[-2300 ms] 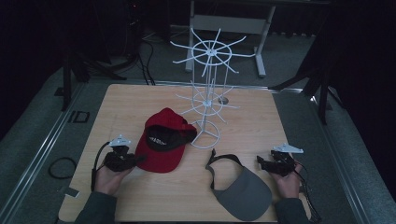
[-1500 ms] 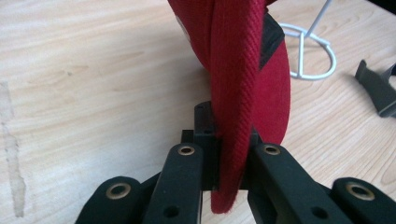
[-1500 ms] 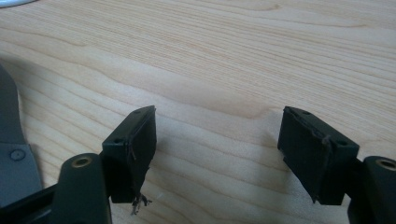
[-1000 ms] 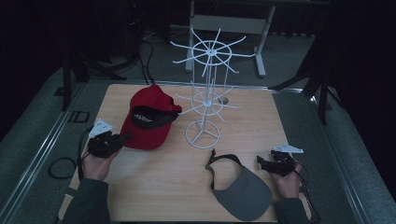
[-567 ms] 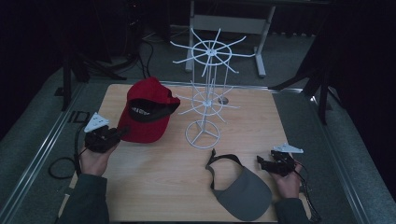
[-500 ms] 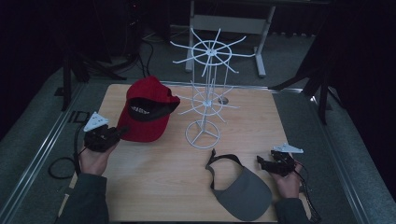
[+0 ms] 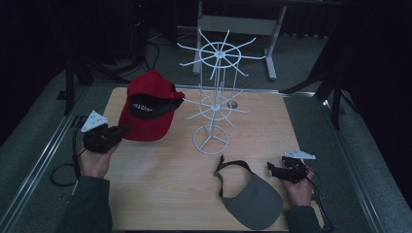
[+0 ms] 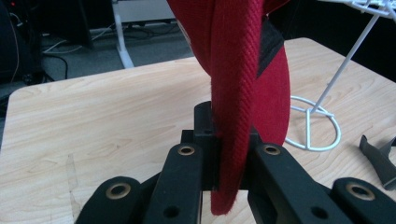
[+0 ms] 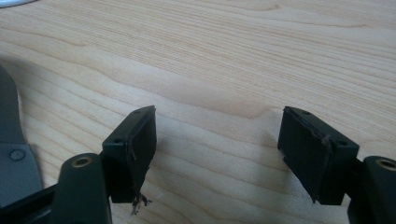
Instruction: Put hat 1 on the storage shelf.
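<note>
Red cap [image 7: 149,109]: clamped by its edge in the left gripper [image 7: 119,132], held clear of the counter [image 7: 160,194] at its left rear, just left of the white wire hat stand [image 7: 214,104].
Change: the cap has left the counter centre and has been lifted up and to the left; the pick-up appears done, and hanging it on a stand arm is the likely next step.
Grip detail: in the left gripper view the red fabric band [image 8: 231,107] runs upright between the closed jaws, cap body above and beyond them.
Right gripper [image 7: 273,170]: jaws apart, holding nothing, low over the counter, just right of the grey visor [image 7: 250,199].
Grey visor: flat on the counter, front right, untouched.
</note>
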`<control>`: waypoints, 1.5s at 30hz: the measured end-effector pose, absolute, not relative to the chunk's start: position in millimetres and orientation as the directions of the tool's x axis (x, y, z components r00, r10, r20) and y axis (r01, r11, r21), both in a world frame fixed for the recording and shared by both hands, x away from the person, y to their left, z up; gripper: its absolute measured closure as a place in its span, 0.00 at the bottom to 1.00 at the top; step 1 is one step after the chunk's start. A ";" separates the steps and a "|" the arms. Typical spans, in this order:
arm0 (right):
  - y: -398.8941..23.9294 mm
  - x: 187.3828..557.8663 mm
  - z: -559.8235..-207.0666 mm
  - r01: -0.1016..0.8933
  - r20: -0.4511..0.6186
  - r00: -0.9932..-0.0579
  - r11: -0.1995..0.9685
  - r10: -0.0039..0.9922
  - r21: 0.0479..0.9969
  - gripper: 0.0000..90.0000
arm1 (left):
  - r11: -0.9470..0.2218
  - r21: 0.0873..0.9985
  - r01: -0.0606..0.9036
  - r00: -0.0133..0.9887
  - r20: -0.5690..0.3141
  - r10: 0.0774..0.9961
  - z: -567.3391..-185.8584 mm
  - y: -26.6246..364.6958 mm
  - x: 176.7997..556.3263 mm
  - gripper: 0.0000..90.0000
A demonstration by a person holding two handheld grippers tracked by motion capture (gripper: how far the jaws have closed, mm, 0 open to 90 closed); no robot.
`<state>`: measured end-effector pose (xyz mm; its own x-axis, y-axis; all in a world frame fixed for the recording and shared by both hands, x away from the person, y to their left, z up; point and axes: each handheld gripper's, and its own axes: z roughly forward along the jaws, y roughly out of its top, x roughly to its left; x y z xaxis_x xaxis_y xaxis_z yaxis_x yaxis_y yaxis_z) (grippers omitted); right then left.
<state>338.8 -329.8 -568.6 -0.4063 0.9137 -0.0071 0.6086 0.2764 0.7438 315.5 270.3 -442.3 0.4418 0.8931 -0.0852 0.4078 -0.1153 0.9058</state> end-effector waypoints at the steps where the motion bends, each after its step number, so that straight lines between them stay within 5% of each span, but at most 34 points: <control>1: -329.8 338.8 -568.6 0.609 -0.007 -0.406 0.276 0.914 0.744 0.31 | -0.114 0.908 0.403 0.440 -0.083 0.894 -439.9 270.7 315.7 0.96; 45: -329.8 338.8 -568.5 0.609 -0.006 -0.406 0.276 0.914 0.744 0.31 | -0.086 0.952 0.292 0.422 -0.048 0.905 -388.8 269.6 330.1 0.96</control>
<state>338.8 -329.8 -568.5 -0.4058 0.9139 -0.0064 0.6089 0.2756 0.7439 330.1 269.6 -388.8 0.4219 0.9054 -0.0475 0.2921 -0.0861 0.9525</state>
